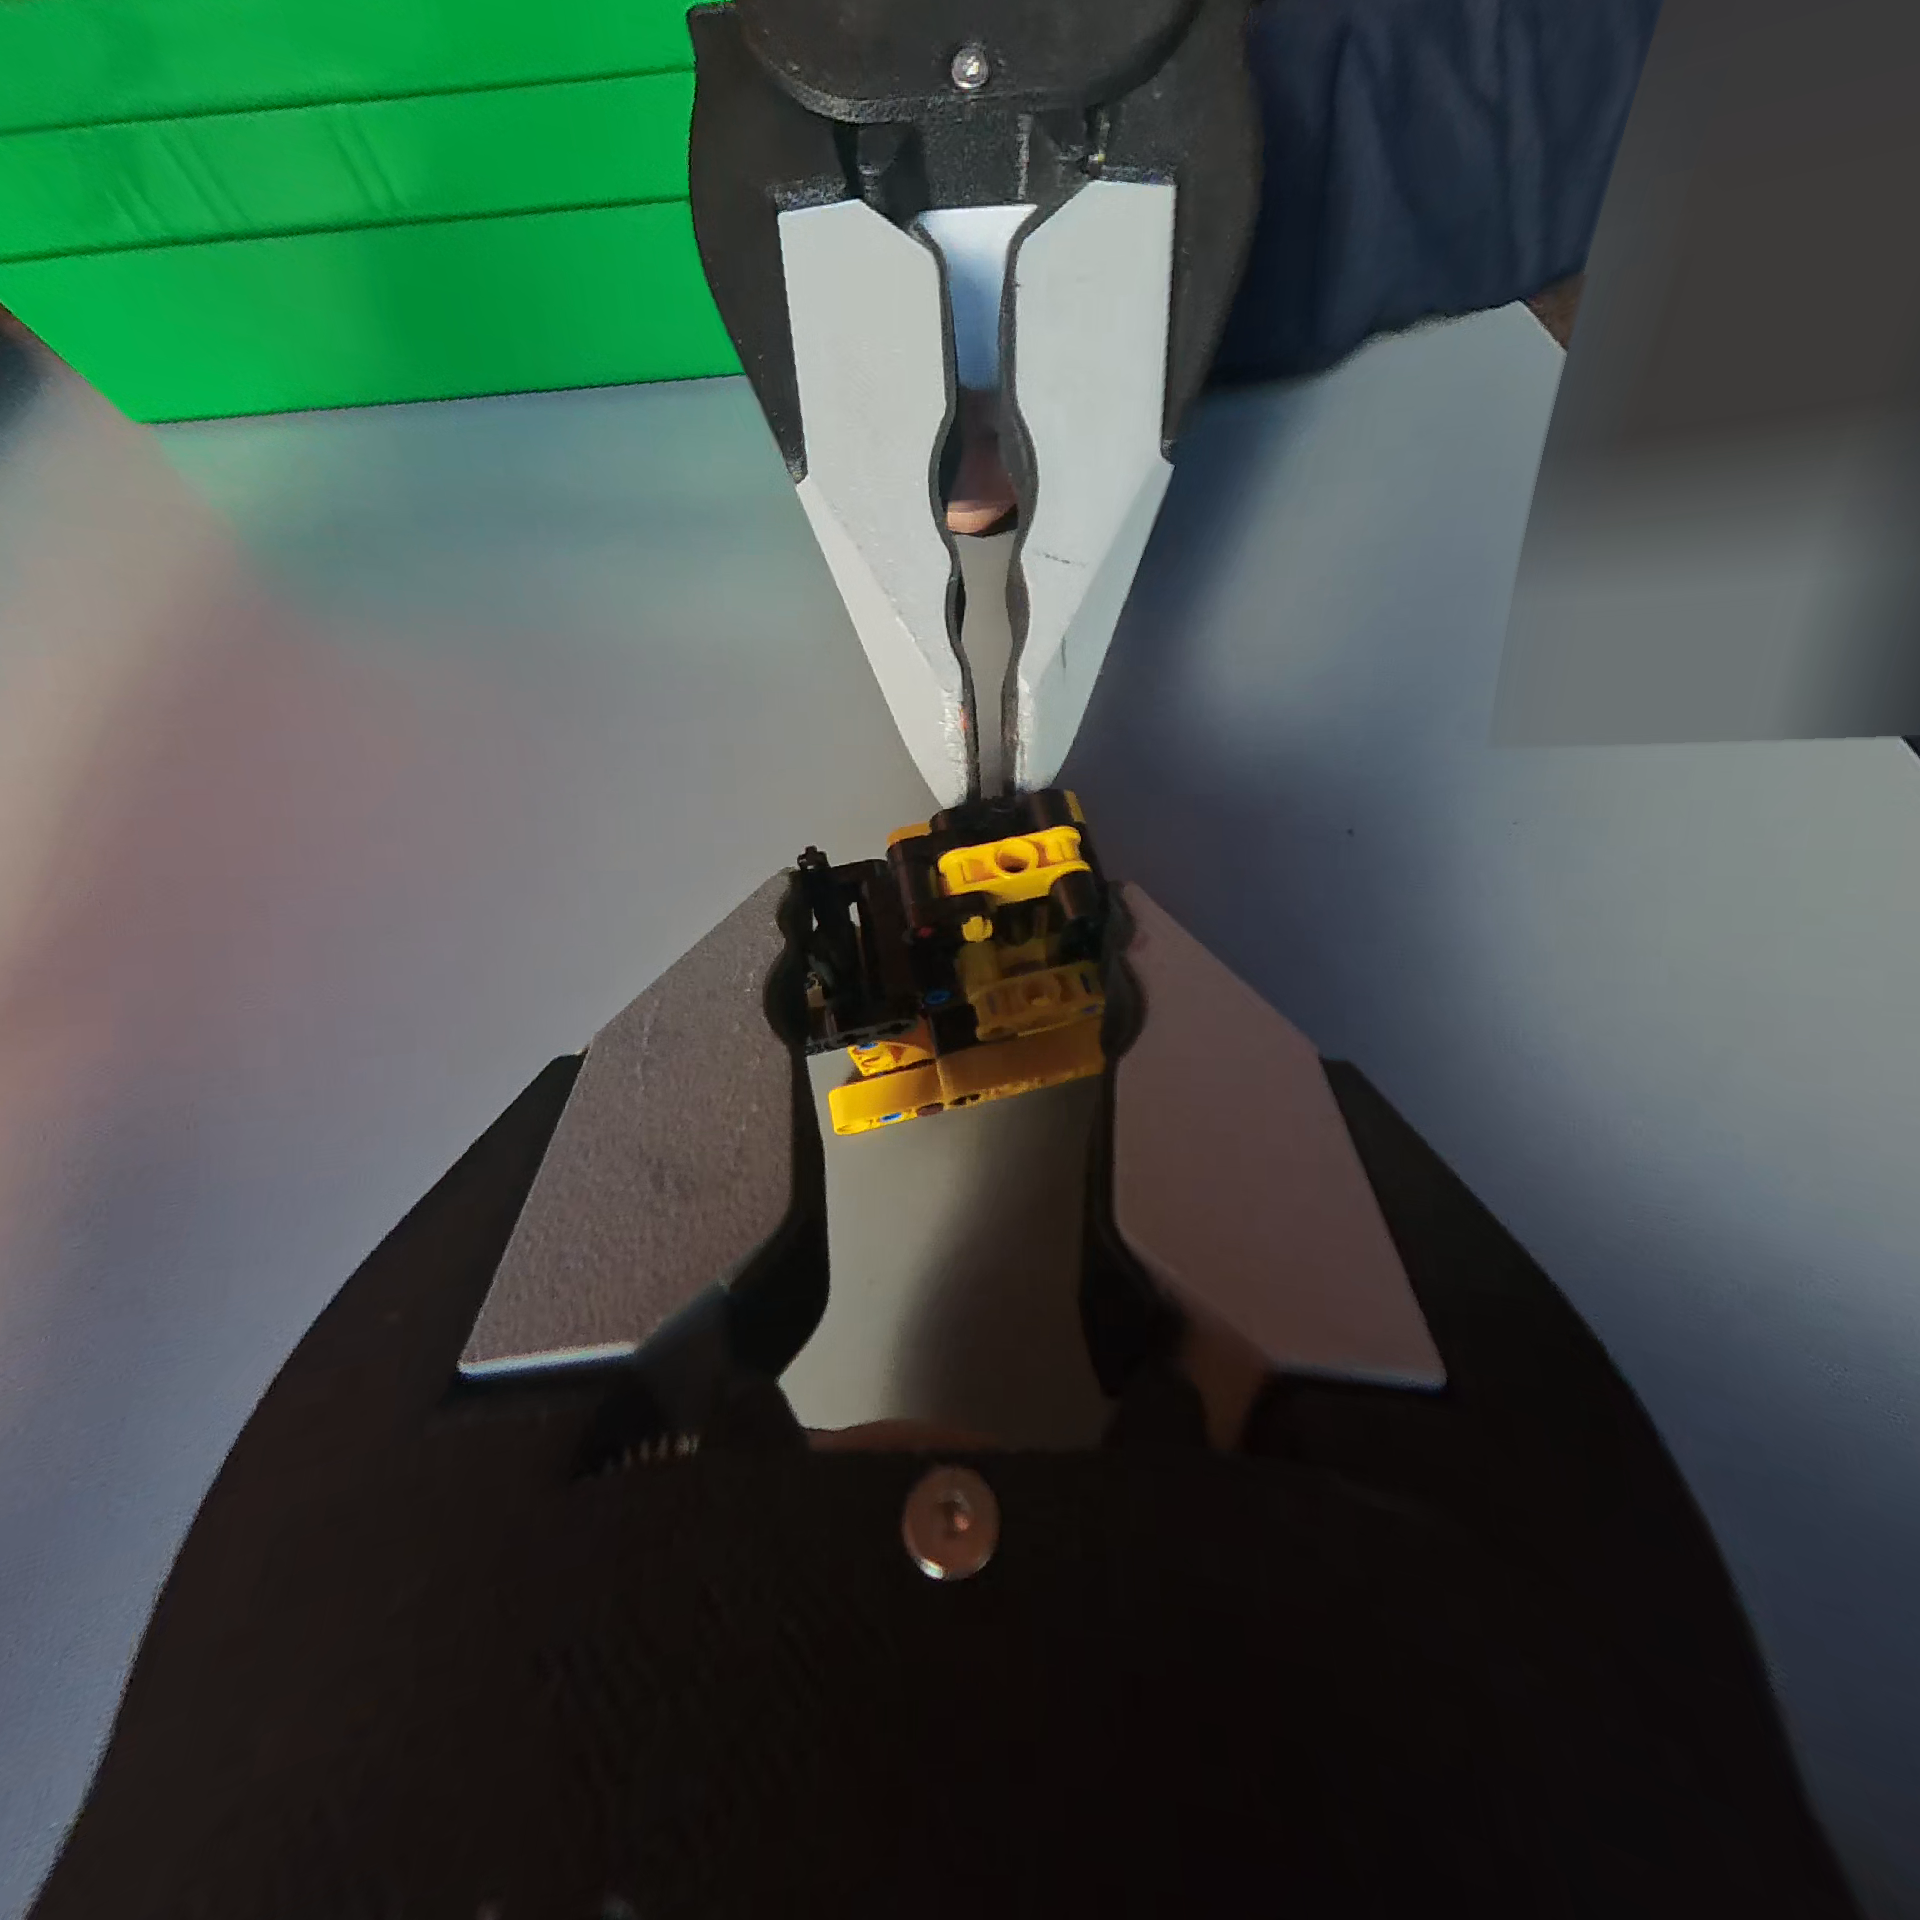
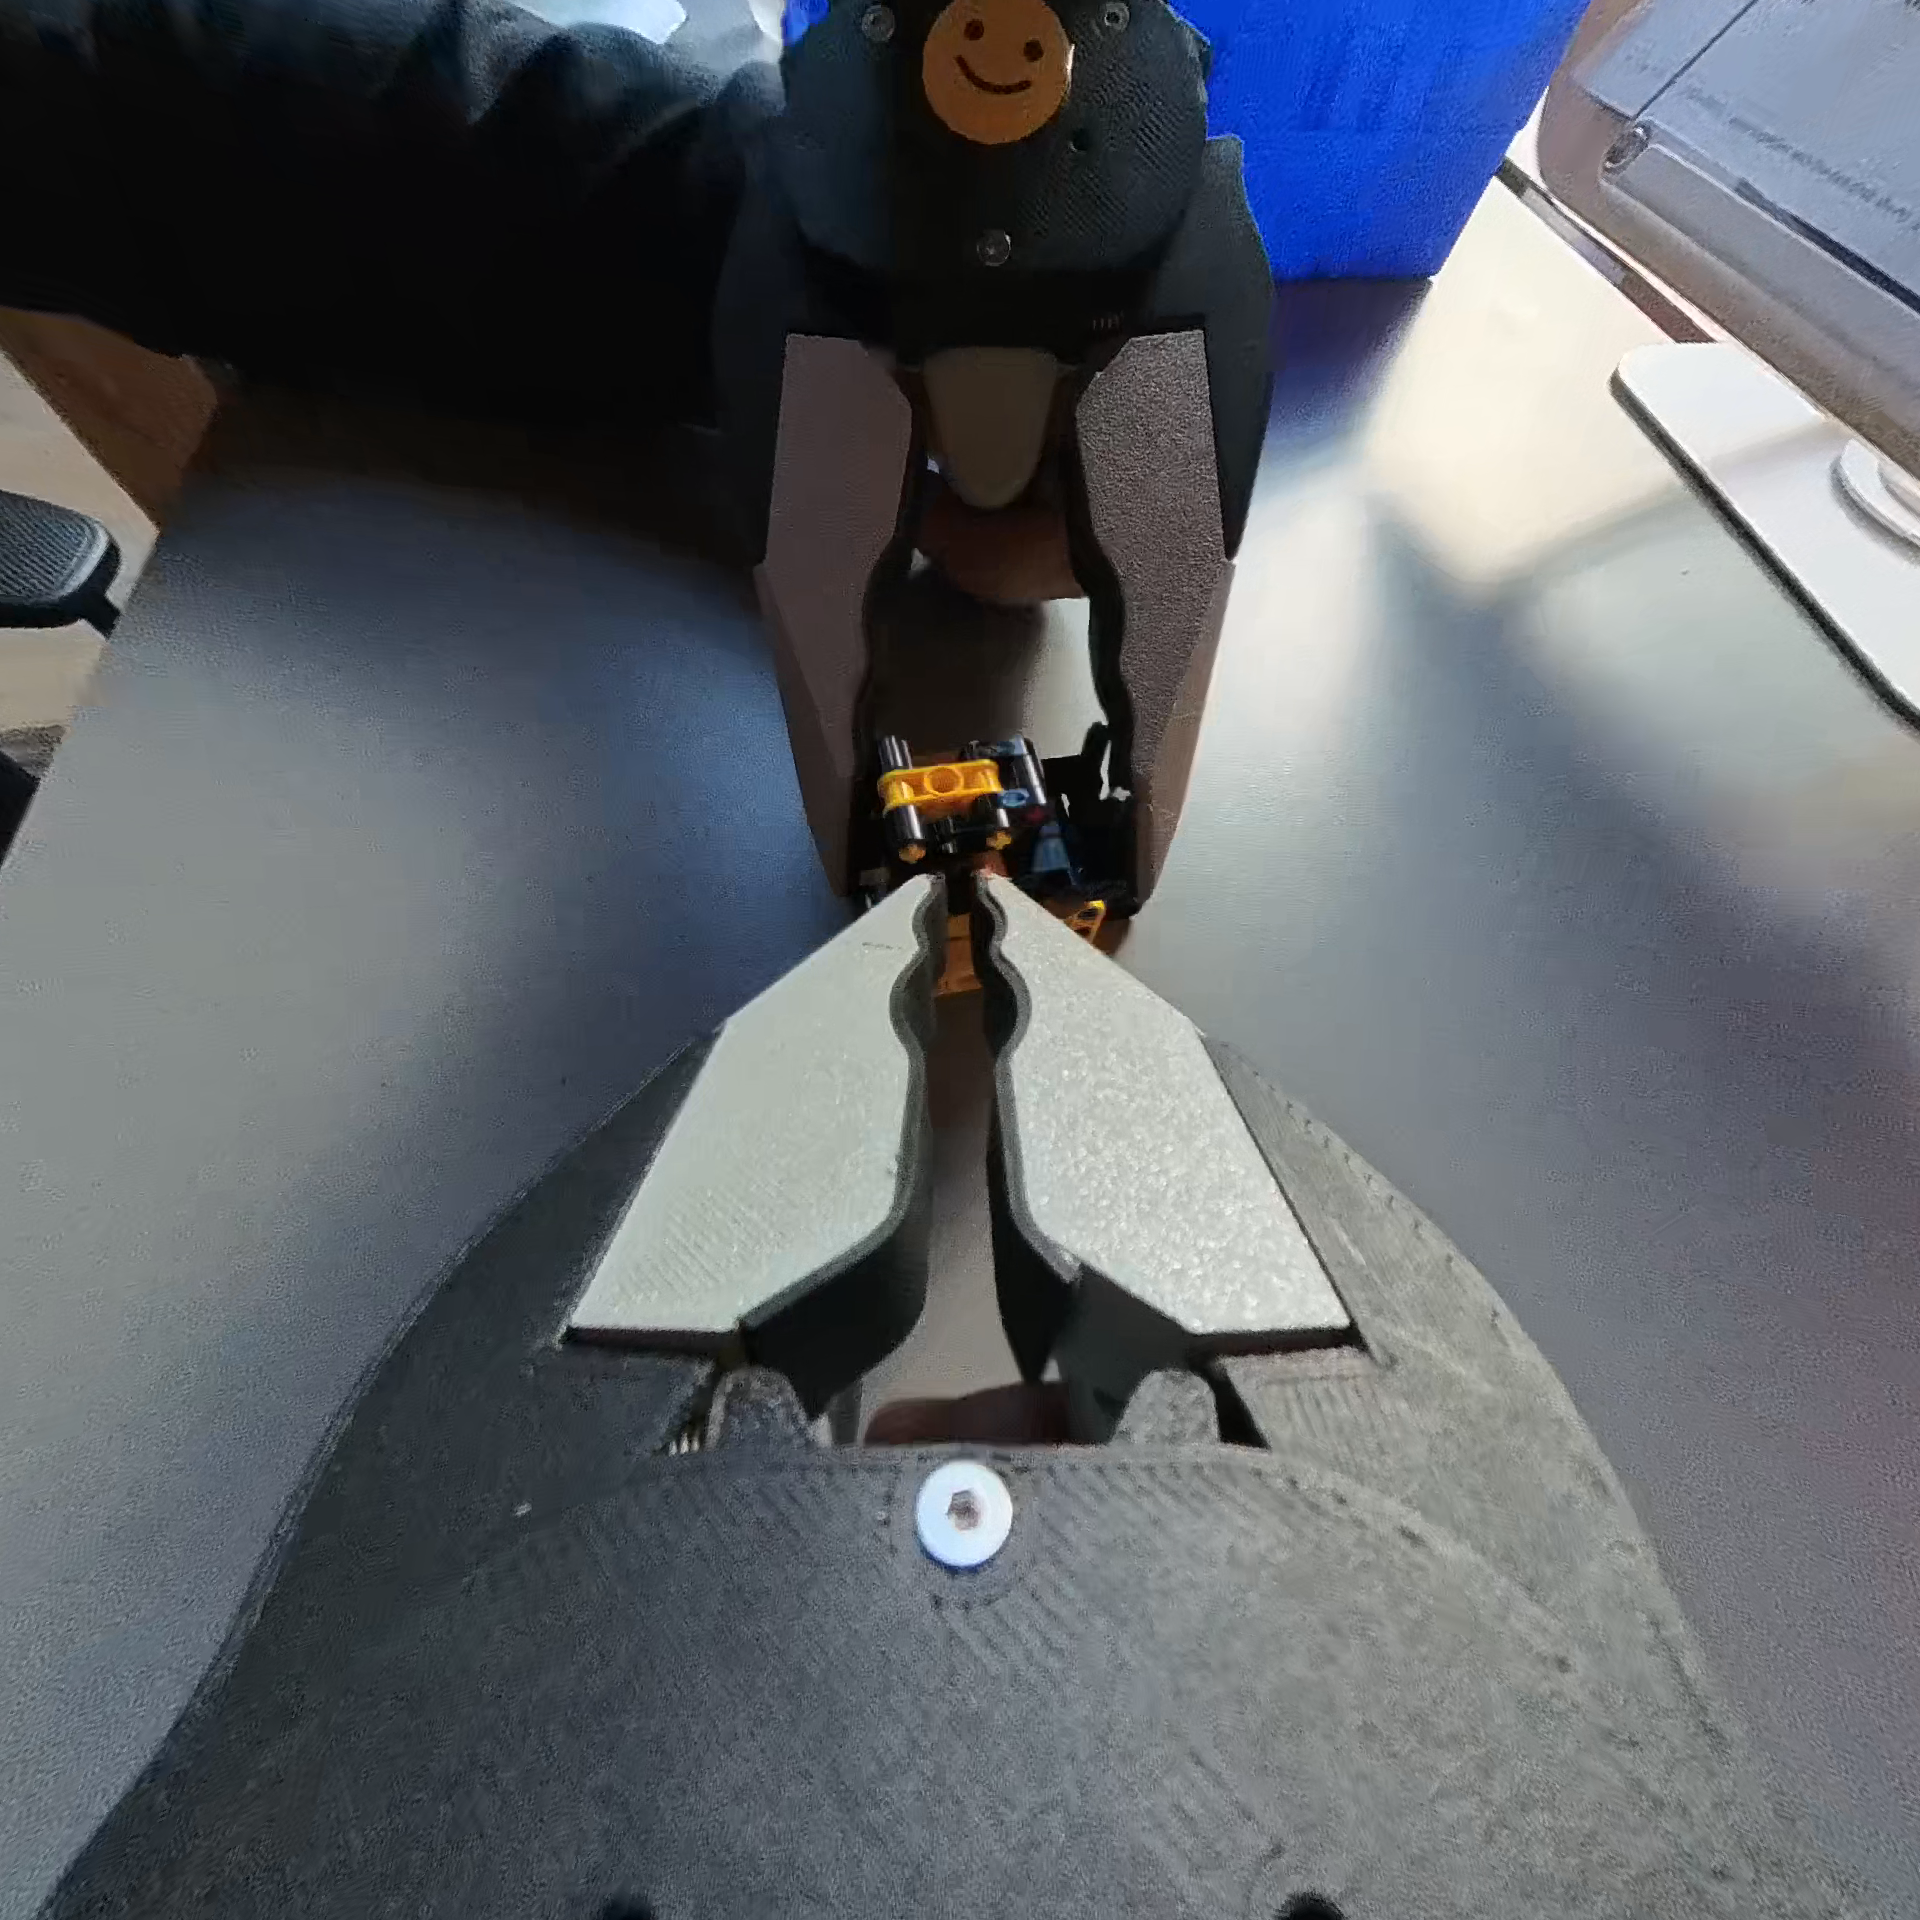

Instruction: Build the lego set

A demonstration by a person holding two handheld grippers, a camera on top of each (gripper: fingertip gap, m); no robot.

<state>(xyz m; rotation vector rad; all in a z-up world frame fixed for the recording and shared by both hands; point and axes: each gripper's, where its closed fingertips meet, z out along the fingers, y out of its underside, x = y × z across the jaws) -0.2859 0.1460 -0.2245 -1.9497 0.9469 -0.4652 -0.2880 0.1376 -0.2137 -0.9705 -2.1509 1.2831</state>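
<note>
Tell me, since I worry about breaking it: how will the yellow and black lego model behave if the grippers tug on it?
The lego model is many small clipped parts, so it probably stays rigid but could pop apart at joints. The left gripper spans its body while the right gripper pinches one narrow end piece; that part likely detaches first. It seems light.

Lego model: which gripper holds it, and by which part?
The left gripper clamps the yellow-and-black lego model across its sides. The right gripper, nearly closed, pinches the model's end facing it.

Grey table [image 1: 1558, 1039], monitor base [image 2: 1766, 520] resting
</note>
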